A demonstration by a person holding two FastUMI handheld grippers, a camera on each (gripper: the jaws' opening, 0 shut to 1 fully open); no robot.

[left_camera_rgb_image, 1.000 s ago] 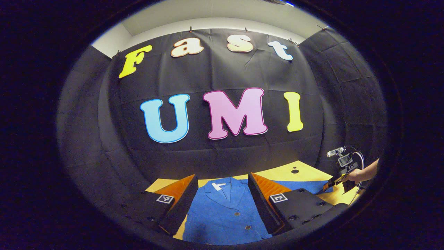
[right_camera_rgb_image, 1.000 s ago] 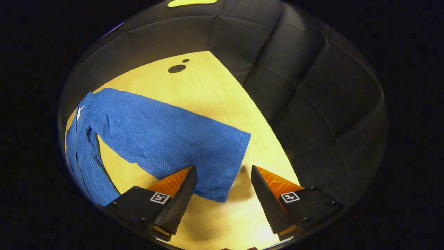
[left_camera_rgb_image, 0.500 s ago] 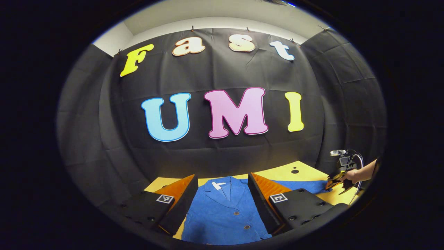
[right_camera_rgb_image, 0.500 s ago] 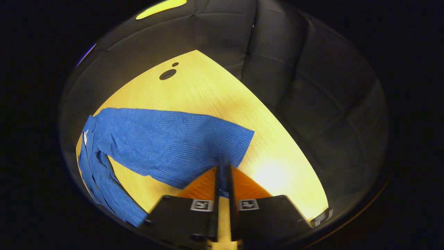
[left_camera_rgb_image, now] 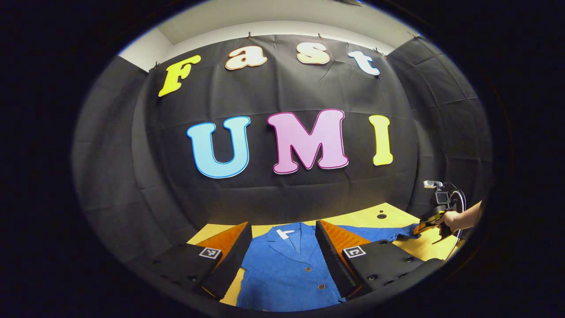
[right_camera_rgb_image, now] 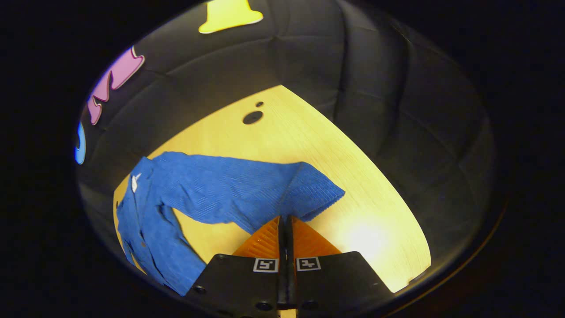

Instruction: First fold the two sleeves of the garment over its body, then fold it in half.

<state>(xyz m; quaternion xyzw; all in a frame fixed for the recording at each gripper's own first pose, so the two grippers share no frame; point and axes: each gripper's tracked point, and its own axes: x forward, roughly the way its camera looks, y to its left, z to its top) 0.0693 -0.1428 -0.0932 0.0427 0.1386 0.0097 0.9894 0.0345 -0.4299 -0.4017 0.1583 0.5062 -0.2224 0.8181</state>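
Lifted now, the sleeve (right_camera_rgb_image: 247,194) sits pinched in the right gripper (right_camera_rgb_image: 284,221) — left gripper (left_camera_rgb_image: 282,247) gapes above the jacket (left_camera_rgb_image: 287,274).

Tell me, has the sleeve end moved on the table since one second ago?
Yes. The sleeve end, pinched by the right hand-held gripper, is lifted off the table and bunched toward the jacket's collar.

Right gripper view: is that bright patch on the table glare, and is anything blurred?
Right gripper view: yes, a washed-out hot spot on the table just right of the hand-held gripper; the sleeve ribbing stays fairly sharp. Left gripper view: evenly lit, strong fisheye bowing, jacket buttons crisp.
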